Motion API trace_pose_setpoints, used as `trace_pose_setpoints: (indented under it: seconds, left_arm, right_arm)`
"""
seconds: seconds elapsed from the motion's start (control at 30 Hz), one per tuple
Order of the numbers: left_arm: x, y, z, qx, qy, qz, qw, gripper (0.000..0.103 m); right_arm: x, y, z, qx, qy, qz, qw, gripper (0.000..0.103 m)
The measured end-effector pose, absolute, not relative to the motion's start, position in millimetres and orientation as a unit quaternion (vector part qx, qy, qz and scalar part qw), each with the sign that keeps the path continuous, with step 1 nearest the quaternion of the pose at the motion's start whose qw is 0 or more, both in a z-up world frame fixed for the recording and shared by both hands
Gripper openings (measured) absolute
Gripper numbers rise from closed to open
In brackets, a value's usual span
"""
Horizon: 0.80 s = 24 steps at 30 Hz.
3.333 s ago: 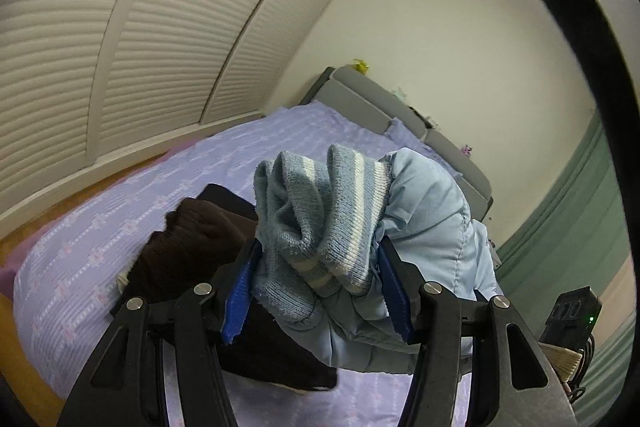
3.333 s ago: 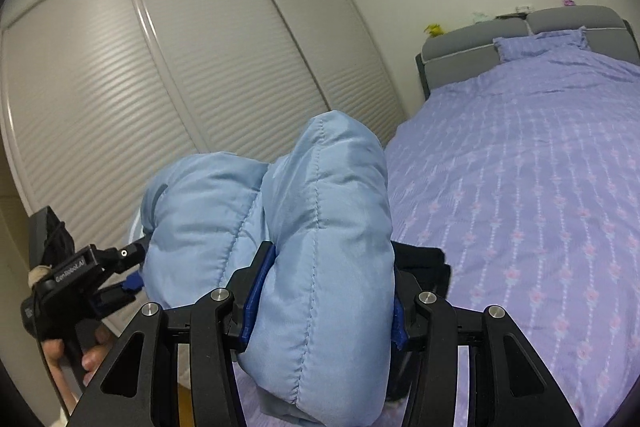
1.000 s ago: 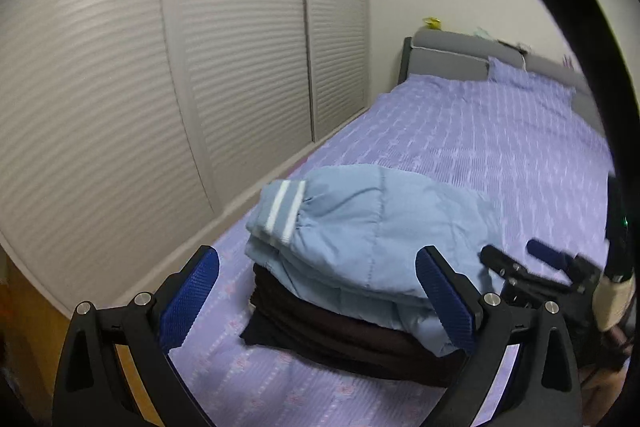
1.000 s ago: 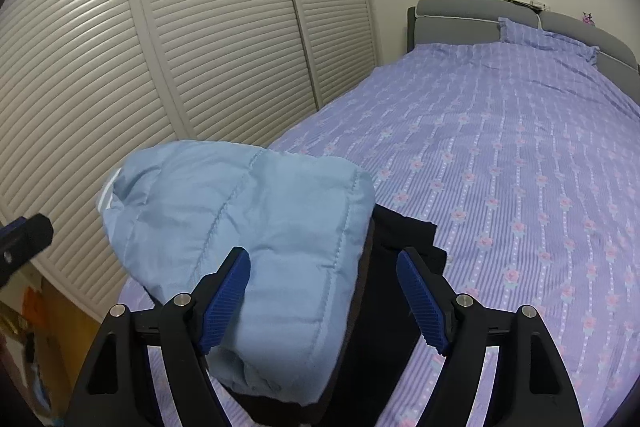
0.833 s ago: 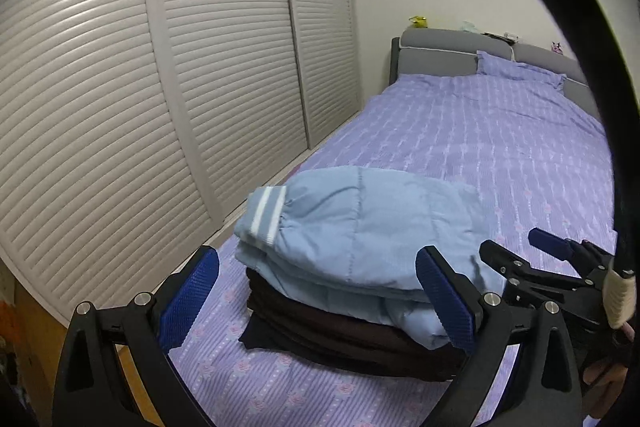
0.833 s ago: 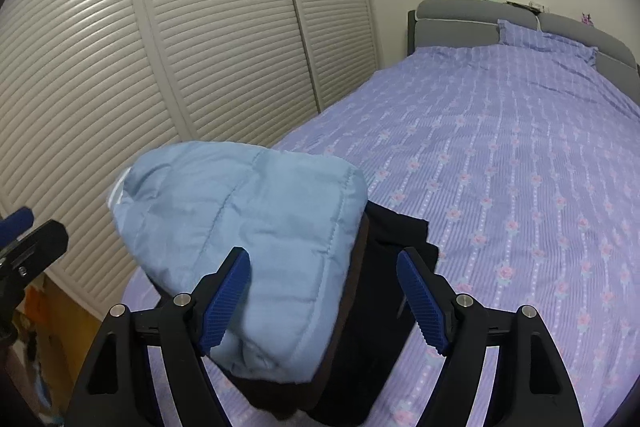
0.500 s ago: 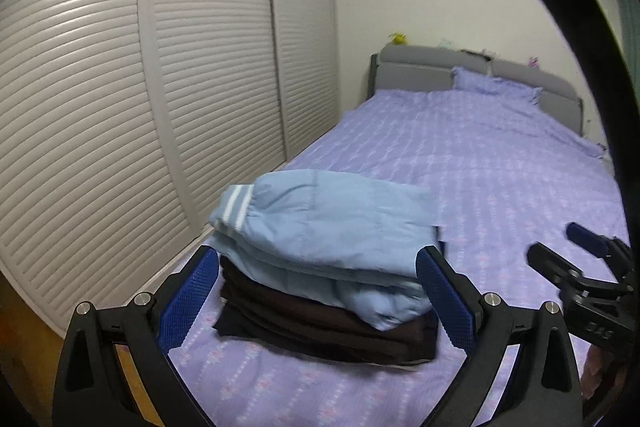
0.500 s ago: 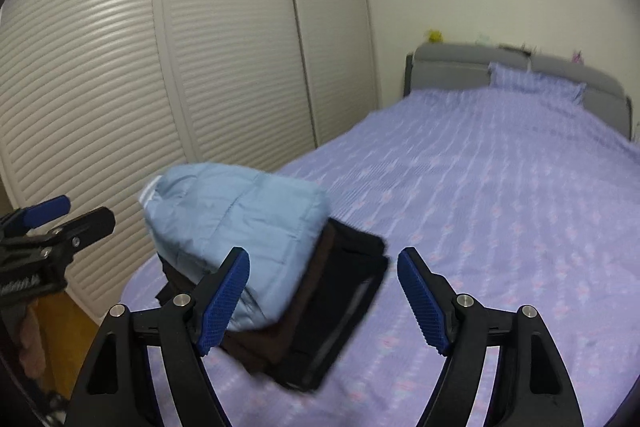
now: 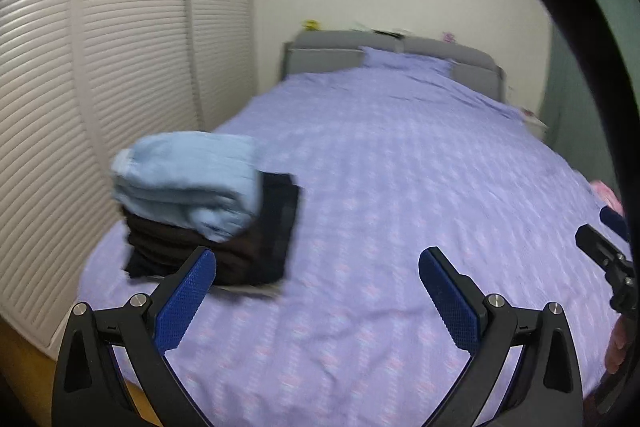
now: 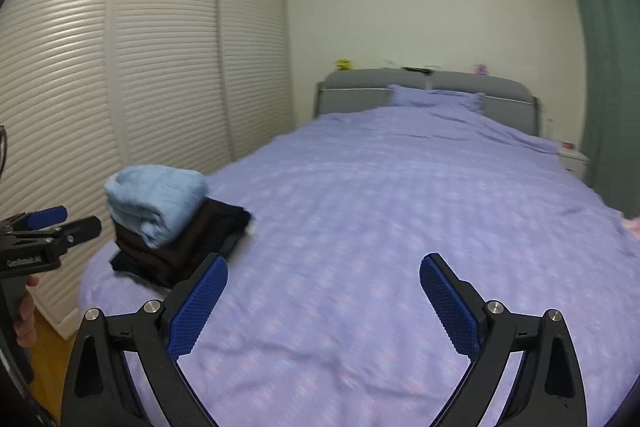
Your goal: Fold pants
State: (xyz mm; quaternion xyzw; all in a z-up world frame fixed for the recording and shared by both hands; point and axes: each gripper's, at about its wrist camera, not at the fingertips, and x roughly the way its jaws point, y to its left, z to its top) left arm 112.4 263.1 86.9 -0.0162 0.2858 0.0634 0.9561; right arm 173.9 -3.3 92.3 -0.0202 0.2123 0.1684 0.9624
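Left-wrist view: my light blue padded pants [image 9: 188,179] sit folded atop dark folded clothes [image 9: 240,251] at the lavender bed [image 9: 400,187] corner, left of my left gripper [image 9: 316,291], spread wide and empty. My right gripper [image 10: 322,301], jaws just opened, holds nothing. Folding looks finished; a pink item [image 10: 632,225] far right may remain. Gripper lettering is unreadable.
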Motion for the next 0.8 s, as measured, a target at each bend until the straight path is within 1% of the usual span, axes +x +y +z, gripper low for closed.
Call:
trace_pose_setpoints:
  seconds: [0.17,0.3,0.4,0.63,0.8]
  left_arm:
    - [94,192,66,0.004,0.292,0.023,0.956,0.103]
    - [80,151,53,0.007,0.301,0.008,0.954,0.103]
    - [70,126,48,0.035,0.292,0.014,0.956,0.103]
    - [46,93,43,0.024,0.264,0.008,0.964,0.103]
    - [45,78,31,0.034,0.271,0.0,0.962,0.103]
  right_arm:
    - [137,-70,83,-0.015,0.219,0.117,0.968,0.098]
    - [115,-113,74,-0.005,0.225,0.096,0.97,0.098]
    - [103,-138,65,0.003,0.23,0.082,0.97,0.098]
    - [83,-175,44,0.014,0.241,0.072,0.968,0.098]
    - [73,-194,28,0.027,0.25,0.058,0.966,0.098]
